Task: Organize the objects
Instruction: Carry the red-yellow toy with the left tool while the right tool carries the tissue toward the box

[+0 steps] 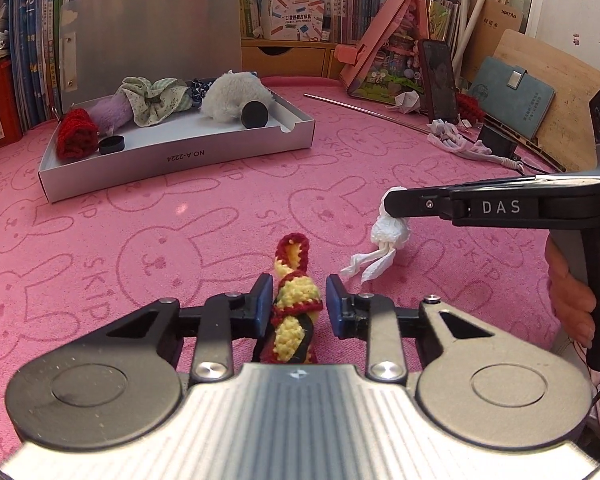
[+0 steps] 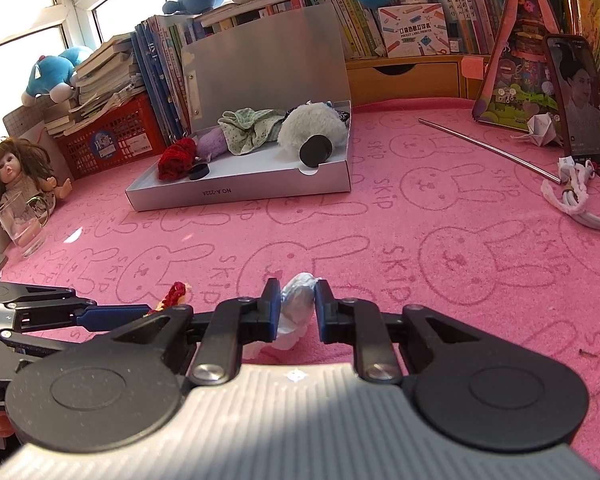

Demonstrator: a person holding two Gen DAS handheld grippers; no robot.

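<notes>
Left gripper [image 1: 296, 302] clenched on crochet strip [image 1: 294, 312] | right gripper [image 2: 297, 304] grips tissue [image 2: 298, 308] | only right view shows doll [image 2: 16, 176], glass [image 2: 22, 226]

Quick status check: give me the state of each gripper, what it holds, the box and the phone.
left gripper: shut on crocheted strip
right gripper: shut on white tissue wad
grey box: lid open, partly filled
phone: upright, screen lit
glass cup: upright, looks empty
</notes>
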